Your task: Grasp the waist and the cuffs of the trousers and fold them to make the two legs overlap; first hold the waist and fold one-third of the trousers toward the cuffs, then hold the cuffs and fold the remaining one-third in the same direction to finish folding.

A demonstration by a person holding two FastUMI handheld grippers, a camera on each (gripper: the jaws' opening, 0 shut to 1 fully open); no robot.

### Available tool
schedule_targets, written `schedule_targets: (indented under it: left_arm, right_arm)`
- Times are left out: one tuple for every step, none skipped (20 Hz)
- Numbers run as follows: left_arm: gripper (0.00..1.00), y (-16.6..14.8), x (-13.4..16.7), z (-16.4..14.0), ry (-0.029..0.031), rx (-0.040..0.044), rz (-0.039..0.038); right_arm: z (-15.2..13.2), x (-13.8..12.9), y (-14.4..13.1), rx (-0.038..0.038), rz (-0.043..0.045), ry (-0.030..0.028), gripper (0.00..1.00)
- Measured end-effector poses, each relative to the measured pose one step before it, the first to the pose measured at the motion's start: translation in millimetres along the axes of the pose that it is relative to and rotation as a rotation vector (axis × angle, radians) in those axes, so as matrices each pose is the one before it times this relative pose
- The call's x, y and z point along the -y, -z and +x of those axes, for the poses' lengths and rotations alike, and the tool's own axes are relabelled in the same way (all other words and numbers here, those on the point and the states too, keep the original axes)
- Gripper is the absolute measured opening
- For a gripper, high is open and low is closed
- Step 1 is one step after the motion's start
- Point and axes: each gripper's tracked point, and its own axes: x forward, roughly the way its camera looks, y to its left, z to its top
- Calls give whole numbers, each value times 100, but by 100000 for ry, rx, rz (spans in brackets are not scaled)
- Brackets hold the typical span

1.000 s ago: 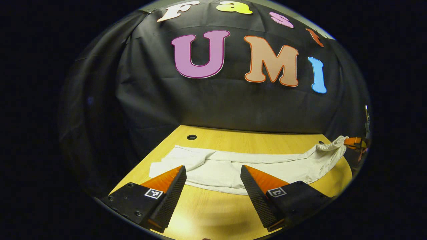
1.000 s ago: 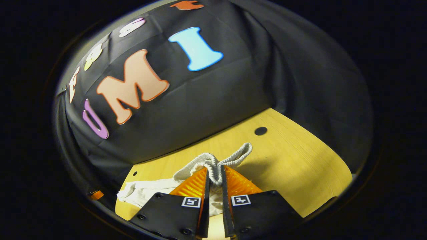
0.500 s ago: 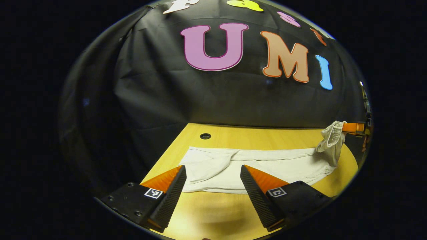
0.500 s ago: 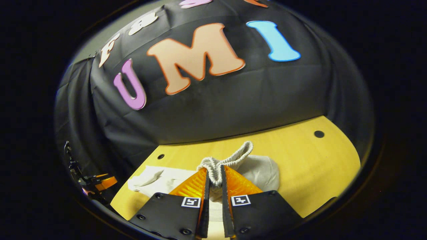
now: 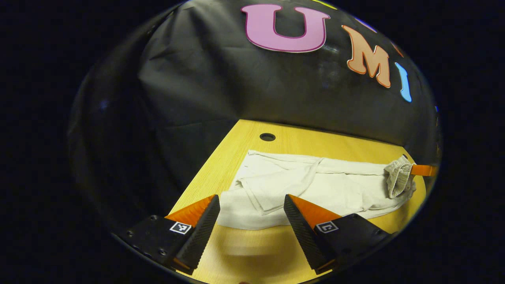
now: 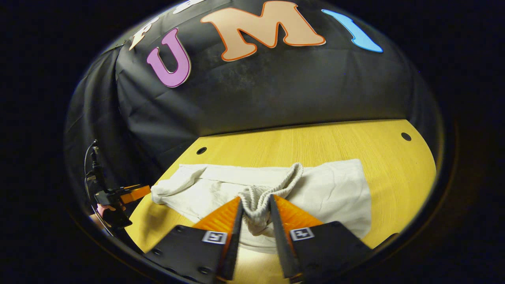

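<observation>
White trousers [image 5: 327,189] lie lengthwise on the wooden table [image 5: 252,256]. In the left gripper view, my left gripper [image 5: 250,197] stands open just in front of their cuff end, with nothing between its fingers. At the far right, the right gripper [image 5: 424,170] holds the bunched waistband [image 5: 398,179]. In the right gripper view, my right gripper [image 6: 255,198] is shut on the ribbed waistband [image 6: 260,197], low over the trousers [image 6: 331,189], so the waist part lies folded back over the legs. The left gripper [image 6: 122,195] shows at the far left.
Round cable holes sit near the table's back edge [image 5: 267,137] [image 6: 201,150] [image 6: 406,136]. The black cloth wall closes the back and sides. Bare wood [image 6: 335,142] runs behind the trousers. A hand [image 6: 98,211] holds the left gripper.
My right gripper carried the waistband up and over toward the cuffs, then down onto the legs; its finger gap looks slightly wider. My left gripper moved closer to the cuffs and stayed open.
</observation>
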Motion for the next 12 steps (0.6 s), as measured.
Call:
schedule_targets:
  left_arm:
    - [98, 154, 27, 62, 221, -874, 99]
    - [98, 102, 83, 51, 392, -853, 80]
    - [99, 46, 80, 17, 405, -829, -162]
    - [99, 170, 79, 99, 1288, -997, -592]
    - [99, 96, -40, -72, 600, -935, -667]
    - [99, -218, -11, -87, 451, -687, -424]
    - [99, -153, -149, -168, -93, -939, -164]
    - [99, -179, -58, -19, 29, -589, -44]
    - [99, -49, 83, 128, 1052, -435, -222]
    - [99, 217, -101, 94, 591, -616, -115]
    - [97, -5, -54, -31, 79, -685, 302]
    - [96, -15, -45, -134, -197, -376, 189]
  right_arm:
    - [-143, 324, 204, -303, 207, 1984, 74]
    - [-217, 295, -86, -136, -522, 1246, 98]
    - [-463, 377, -30, 296, -908, 2229, 98]
    - [-213, 407, -245, 946, -325, 2258, 96]
    - [-120, 976, -400, 1505, 595, 4351, 91]
    - [-70, 619, -525, 1966, 865, 2785, 91]
    - [-164, 374, -606, 1976, 1015, 1977, 96]
    - [-138, 271, -572, 1973, 1203, 1315, 96]
    - [-165, 208, -603, 1631, 1264, 1045, 97]
    - [-200, 356, -445, 1209, 1049, 1214, 96]
    - [-196, 322, -445, 1096, 624, 1052, 96]
    - [-151, 255, -304, 1030, 421, 1086, 96]
